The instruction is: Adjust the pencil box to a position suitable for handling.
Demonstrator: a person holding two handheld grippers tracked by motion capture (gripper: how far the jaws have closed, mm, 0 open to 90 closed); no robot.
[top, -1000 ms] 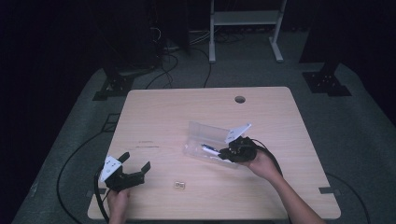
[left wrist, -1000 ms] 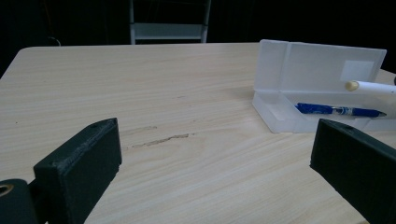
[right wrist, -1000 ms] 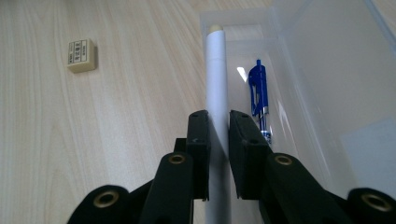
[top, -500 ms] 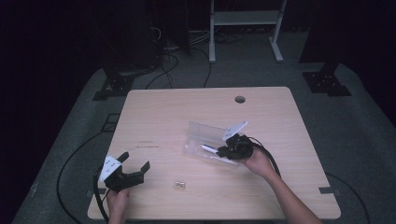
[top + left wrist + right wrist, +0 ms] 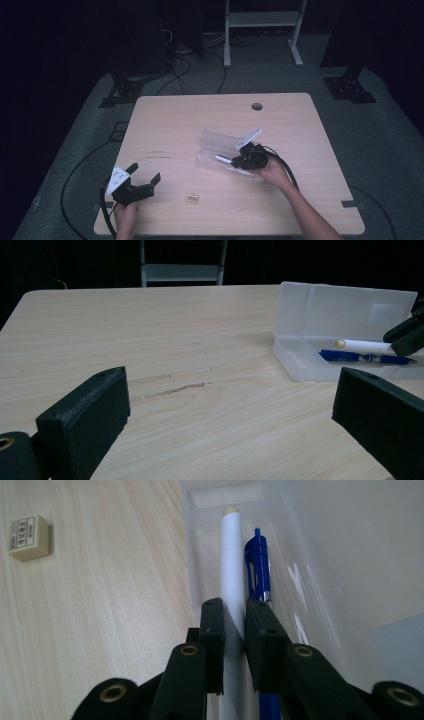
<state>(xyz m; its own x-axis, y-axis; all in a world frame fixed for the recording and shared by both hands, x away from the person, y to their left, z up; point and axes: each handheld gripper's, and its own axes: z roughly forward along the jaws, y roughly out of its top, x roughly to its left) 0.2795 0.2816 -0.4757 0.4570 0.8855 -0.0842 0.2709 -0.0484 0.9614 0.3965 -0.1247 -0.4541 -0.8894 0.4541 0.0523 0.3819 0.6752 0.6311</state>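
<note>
A: Where is the white pen (image 5: 231, 575)?
B: Clamped between the right gripper (image 5: 234, 611) jaws, lying inside the clear case (image 5: 216, 141) beside a blue pen (image 5: 258, 567). The left gripper (image 5: 146, 175) gapes wide, empty

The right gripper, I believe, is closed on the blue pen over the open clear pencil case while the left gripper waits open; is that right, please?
Not quite: the right gripper is closed on the white pen, as the right gripper view shows; the blue pen lies beside it in the clear pencil case. The left gripper does wait open.
</note>
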